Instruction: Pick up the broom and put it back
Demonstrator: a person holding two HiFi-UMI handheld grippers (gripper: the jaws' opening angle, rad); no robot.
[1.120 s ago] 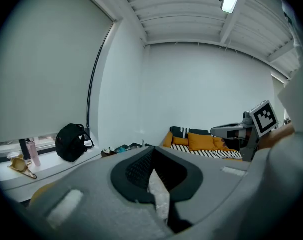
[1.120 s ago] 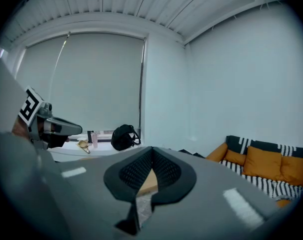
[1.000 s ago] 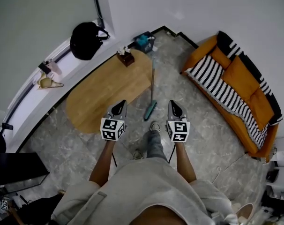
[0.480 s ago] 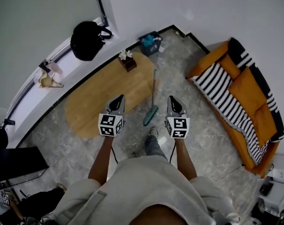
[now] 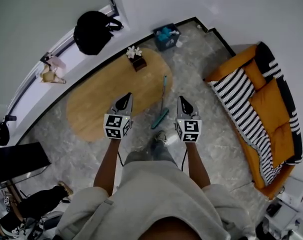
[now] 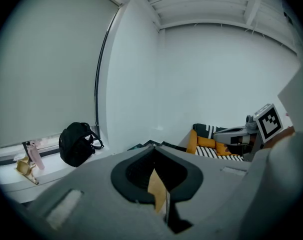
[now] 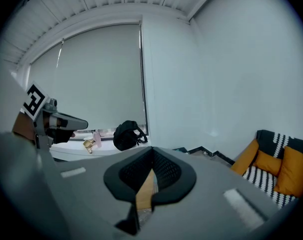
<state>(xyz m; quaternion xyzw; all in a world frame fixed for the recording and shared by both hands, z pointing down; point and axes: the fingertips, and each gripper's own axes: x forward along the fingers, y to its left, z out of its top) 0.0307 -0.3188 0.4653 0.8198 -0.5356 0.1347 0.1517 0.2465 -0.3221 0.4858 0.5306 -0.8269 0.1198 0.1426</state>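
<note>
The left gripper (image 5: 124,98) and the right gripper (image 5: 184,102) were held out in front of the person, side by side and well apart, neither touching anything. In the left gripper view the jaws were seen together at the tips, nothing caught between them, with only a sliver of wood showing through the gap lower down. In the right gripper view the jaws were likewise closed and empty. The broom (image 5: 163,100) was seen on the grey stone floor (image 5: 201,74) between the two grippers in the head view, below them. Its teal head (image 5: 160,118) was nearest the person's shoe (image 5: 160,136) and its handle ran away along the right end of the oval wooden table (image 5: 99,101) — whether it lay flat or leaned on the table could not be told. A small flower pot (image 5: 137,60) was seen on the table's far end, a black backpack (image 5: 94,31) on the window ledge, a blue bin (image 5: 166,36) in the corner and an orange sofa (image 5: 271,114) with a striped throw at right.
</note>
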